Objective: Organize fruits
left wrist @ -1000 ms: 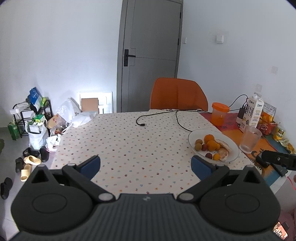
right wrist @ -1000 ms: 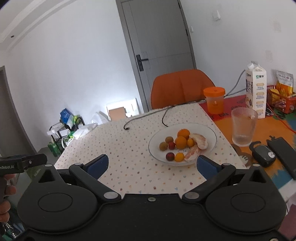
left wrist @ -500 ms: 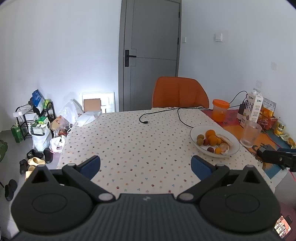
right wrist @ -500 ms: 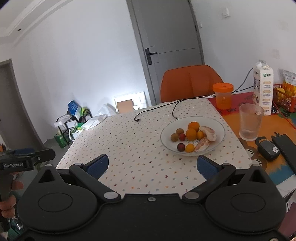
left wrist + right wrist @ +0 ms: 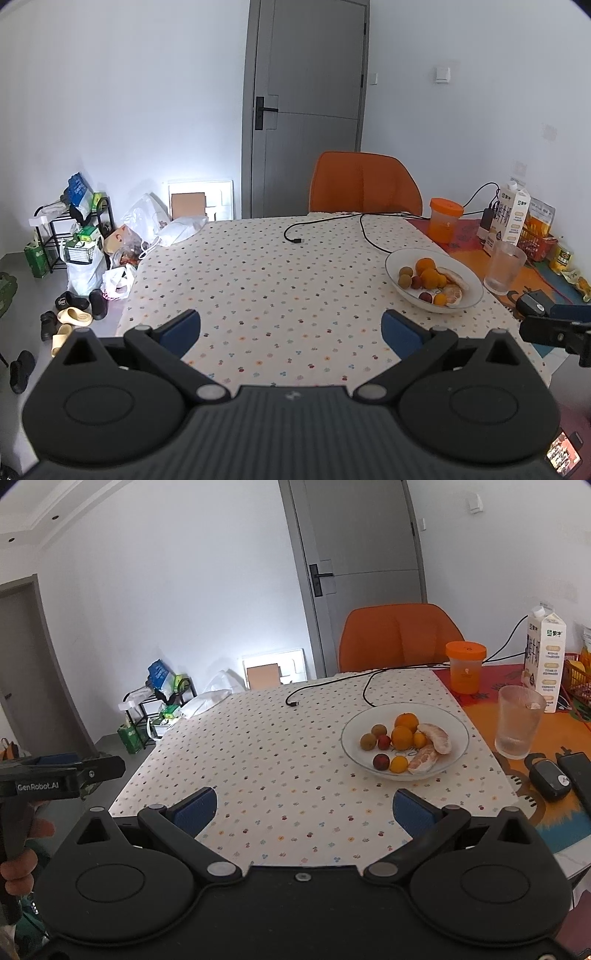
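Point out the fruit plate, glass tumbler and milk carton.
fruit plate (image 5: 458, 726): right wrist view, bare inner wall by right rim.
glass tumbler (image 5: 519, 722): right wrist view, ribbed side, mid-height.
milk carton (image 5: 546, 661): right wrist view, front panel.

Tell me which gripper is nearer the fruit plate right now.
Right. The right gripper hangs open at the table's near edge with the fruit plate just ahead and to its right. The left gripper, also open, sits farther left, with the plate well off to its right.
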The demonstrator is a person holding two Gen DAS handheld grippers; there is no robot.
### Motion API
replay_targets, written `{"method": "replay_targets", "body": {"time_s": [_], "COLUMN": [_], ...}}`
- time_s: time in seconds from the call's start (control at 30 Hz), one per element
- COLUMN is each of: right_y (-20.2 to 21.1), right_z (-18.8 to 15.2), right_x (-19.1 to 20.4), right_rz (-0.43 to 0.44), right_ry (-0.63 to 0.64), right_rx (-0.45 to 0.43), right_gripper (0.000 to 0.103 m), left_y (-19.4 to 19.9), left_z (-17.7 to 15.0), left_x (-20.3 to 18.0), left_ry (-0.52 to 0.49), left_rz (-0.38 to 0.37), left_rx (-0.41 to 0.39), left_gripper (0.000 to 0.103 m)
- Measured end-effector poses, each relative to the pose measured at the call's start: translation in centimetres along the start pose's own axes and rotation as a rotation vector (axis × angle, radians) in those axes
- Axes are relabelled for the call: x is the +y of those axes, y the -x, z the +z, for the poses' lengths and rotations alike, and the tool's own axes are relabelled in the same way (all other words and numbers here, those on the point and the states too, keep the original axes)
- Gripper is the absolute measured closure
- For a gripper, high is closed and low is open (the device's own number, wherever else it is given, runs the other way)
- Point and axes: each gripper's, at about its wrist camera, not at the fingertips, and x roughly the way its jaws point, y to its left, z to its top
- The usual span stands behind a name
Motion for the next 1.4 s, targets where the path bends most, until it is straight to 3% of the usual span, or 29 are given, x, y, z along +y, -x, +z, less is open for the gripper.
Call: {"method": "replay_targets", "body": {"time_s": [1.4], "right_y": [-0.15], "right_z": [-0.04], "right_x": [-0.52], "right_rz": [-0.008], "right_ry": [-0.006], "right_rx": [0.001], "right_gripper": [0.000], "left_y": [-0.17], "left_z": [-0.28], "left_x": [0.25], "left_ry": [0.000], "left_rz": [0.000], "left_rx": [0.011], "left_gripper": [0.000]}}
